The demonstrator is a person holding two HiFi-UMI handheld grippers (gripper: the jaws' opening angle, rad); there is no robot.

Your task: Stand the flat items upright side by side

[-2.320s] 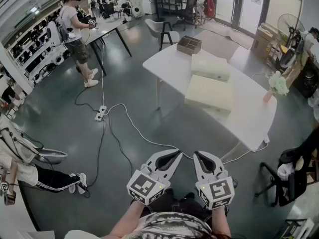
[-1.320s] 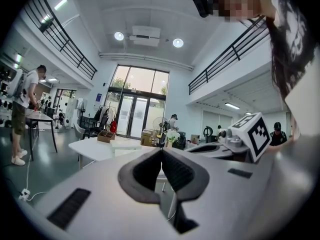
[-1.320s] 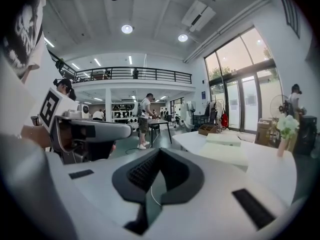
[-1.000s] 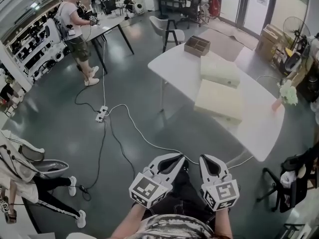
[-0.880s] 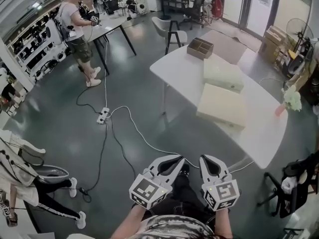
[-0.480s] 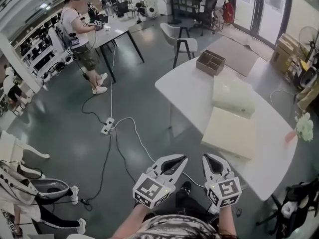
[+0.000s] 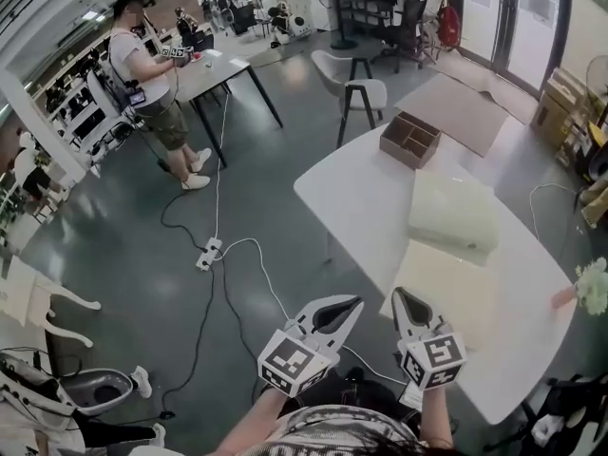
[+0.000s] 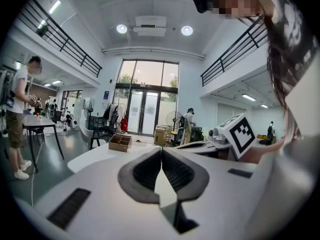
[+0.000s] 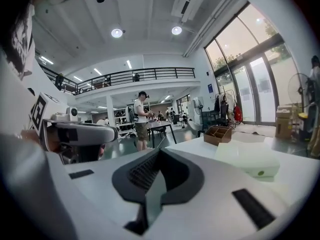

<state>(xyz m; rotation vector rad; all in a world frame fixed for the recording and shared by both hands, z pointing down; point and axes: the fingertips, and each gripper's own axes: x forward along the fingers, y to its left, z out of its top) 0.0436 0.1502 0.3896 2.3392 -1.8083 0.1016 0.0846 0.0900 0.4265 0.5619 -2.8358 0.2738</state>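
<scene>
Left tongs closed empty, right tongs likewise (square-marker cubes), pale flat boxes on white table

Flat cream boxes: two. Wooden divided tray: one. White table: one. Pink flower vase: one. Grippers: two.

far flat item: pale green-cream slab, rounded corners, lying flat on the white bench | near flat item: cream slab, lying flat, just beside the first, toward the bench's near edge | neither upright
</scene>
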